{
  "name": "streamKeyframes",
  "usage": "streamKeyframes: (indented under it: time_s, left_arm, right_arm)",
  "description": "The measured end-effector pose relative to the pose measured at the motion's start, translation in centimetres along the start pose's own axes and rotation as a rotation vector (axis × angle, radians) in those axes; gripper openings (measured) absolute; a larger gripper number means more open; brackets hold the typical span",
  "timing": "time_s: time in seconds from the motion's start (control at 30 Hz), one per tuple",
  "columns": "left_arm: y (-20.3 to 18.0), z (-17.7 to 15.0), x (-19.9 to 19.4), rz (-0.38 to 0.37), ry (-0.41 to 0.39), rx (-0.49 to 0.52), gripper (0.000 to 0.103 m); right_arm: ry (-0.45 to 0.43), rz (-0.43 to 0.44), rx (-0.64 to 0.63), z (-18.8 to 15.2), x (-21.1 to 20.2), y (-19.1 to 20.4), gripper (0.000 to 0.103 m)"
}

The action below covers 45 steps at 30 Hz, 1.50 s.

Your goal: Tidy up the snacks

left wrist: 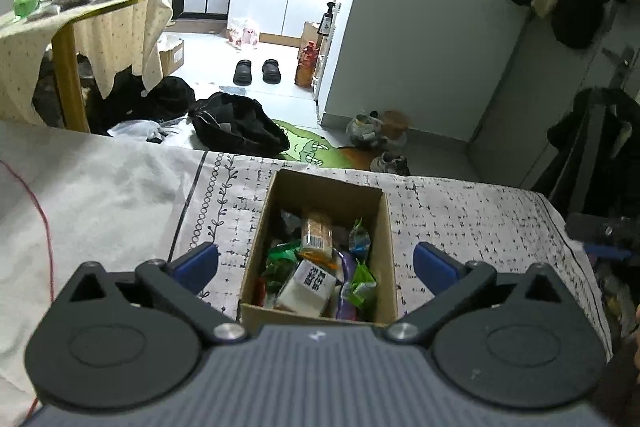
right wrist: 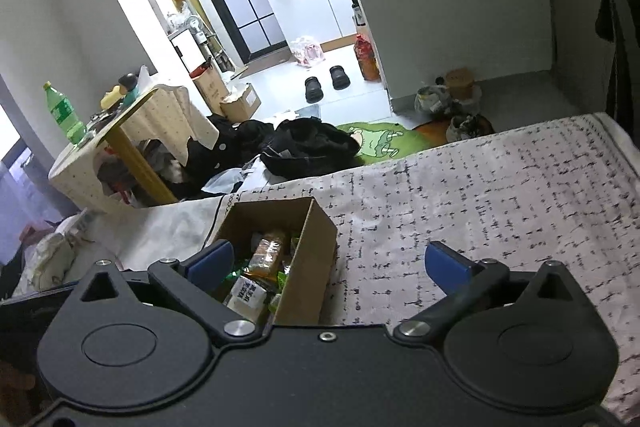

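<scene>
- Left wrist view: the left gripper point(left wrist: 316, 263) is hanging with its jaws spread wide and nothing between them, positioned above the near end of the cardboard box point(left wrist: 256, 255).
- The box is sitting on the patterned bedsheet point(left wrist: 460, 219), its long axis running away from the camera toward the sheet's far edge, its opening facing up.
- The snacks are lying loose inside: an orange cracker pack point(left wrist: 316, 235) is lying along the box's long axis, and a white carton point(left wrist: 306, 285) is resting tilted at the near end among green wrappers point(left wrist: 362, 283).
- Risk, as a judgement: the soft bedding is giving the box little support, so a push on its thin wall could be tipping or sliding it.
- Right wrist view: the right gripper point(right wrist: 328, 267) is also standing fully released and empty, its left pad over the box point(right wrist: 312, 267) and its right pad over bare sheet point(right wrist: 500, 187).
- Here the box is lying left of centre, its long axis slanting up and slightly to the right.
- Risk, as a judgement: with both tools crowding one narrow opening, they could be colliding, or a finger could be catching the box wall.
</scene>
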<state>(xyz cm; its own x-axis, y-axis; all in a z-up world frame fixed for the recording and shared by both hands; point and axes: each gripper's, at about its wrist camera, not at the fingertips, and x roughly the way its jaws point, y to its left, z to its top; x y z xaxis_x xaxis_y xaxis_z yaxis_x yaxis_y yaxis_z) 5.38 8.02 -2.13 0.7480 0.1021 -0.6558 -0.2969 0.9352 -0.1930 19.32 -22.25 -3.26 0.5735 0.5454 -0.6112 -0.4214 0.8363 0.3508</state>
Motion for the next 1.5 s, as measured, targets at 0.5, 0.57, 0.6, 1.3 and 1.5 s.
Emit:
streamKeyframes:
  time_s: [0.5, 0.57, 0.6, 1.3, 1.5]
  left_arm:
    - [-0.9, -2.4, -4.2, -0.040, -0.046, 0.064, 0.103]
    - [-0.7, -2.8, -4.7, -0.028, -0.054, 0.049, 0.103]
    - [-0.6, -3.0, -4.8, -0.023, -0.052, 0.037, 0.103]
    - [-1.1, -6.1, -7.5, -0.016, -0.042, -0.022, 0.103]
    - [-1.4, -7.0, -7.2, -0.029, -0.021, -0.033, 0.103]
  right_arm:
    - [-0.057, -0.108, -0.085, -2.2, -4.3, -0.2, 0.103]
    - [-0.053, -0.099, -0.087, -2.5, -4.6, -0.3, 0.103]
    - [-0.052, -0.096, -0.091, -2.7, -4.8, -0.3, 0.103]
    - [-0.022, -0.096, -0.169, -5.9, -5.7, 0.4, 0.103]
    - [-0.008, -0.073, -0.157, -6.1, -5.7, 0.3, 0.103]
